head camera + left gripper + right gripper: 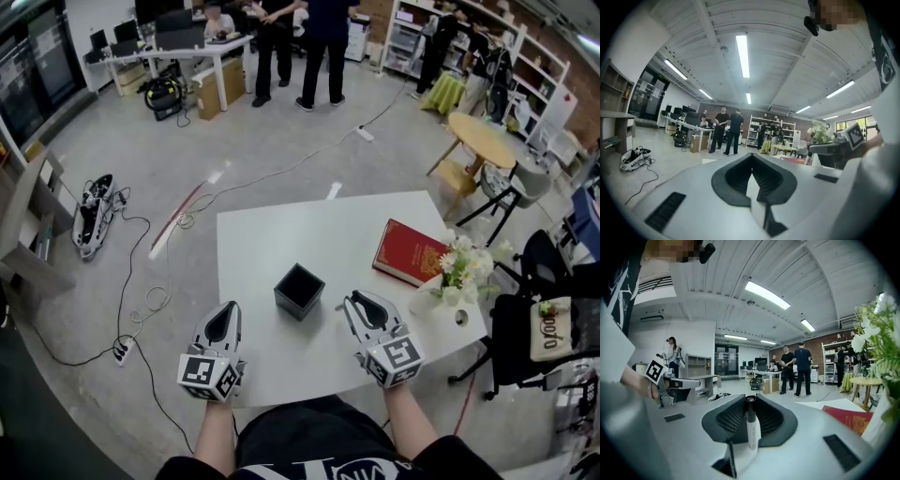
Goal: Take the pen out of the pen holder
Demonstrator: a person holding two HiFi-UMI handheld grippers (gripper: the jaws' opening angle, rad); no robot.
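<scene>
Your right tongs (pixel 751 404) clamp the pen (pixel 752 432) clear of the holder (pixel 299 291), so extraction looks complete. Your left tongs (pixel 752 161), closed and empty, seem unneeded at the worktop (pixel 309 234) edge.

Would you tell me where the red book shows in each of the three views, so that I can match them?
Head view: book right of centre, just left of the flowers.
Left gripper view: thin red strip right of centre, below-left of the flowers.
Right gripper view: lower right, under the flowers.
Shared landmark: the flowers.
</scene>
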